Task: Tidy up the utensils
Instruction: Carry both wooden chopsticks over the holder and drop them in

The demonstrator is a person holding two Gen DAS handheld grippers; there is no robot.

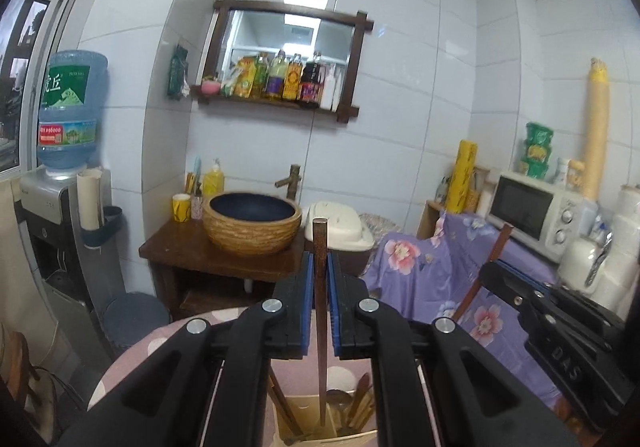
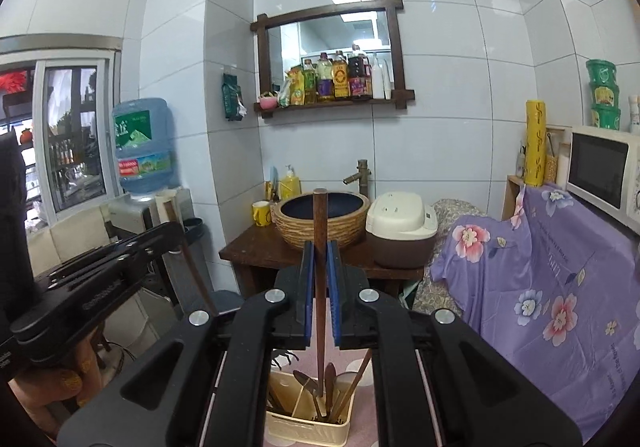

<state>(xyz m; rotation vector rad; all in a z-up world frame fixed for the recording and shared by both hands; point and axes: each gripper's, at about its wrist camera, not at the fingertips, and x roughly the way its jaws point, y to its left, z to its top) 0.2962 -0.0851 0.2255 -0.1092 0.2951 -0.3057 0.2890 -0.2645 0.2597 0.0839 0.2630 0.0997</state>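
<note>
- The left gripper (image 1: 320, 267) is clamping its blue rubber pads together on a dark brown wooden chopstick (image 1: 319, 311), a slim square-ended stick that is standing nearly upright between the black plastic jaws, its top poking above the pads.
- The right gripper (image 2: 320, 259) is pinching a second, reddish-brown chopstick (image 2: 319, 287) in the same way, with its lower end hanging down towards a cream plastic basket (image 2: 310, 427).
- The basket is sitting below both grippers on a pink spotted tablecloth (image 1: 132, 363); wooden spoons and other long utensils (image 2: 332, 391) are leaning loosely inside it, splaying towards its rim.
- Both chopsticks are hanging over the open top of the basket, the left one's tip dipping among the leaning handles; whether either tip is touching anything cannot be told.
- Beyond the table edge, a round woven-textured basin (image 1: 252, 225) is resting on a dark wooden stand, well apart from the grippers.
- A purple floral cloth (image 2: 536, 279) is draping over furniture at the right, beside a cream microwave (image 2: 600, 175).
- Glossy white wall tiles are filling the background, leaving open air around the raised sticks.
</note>
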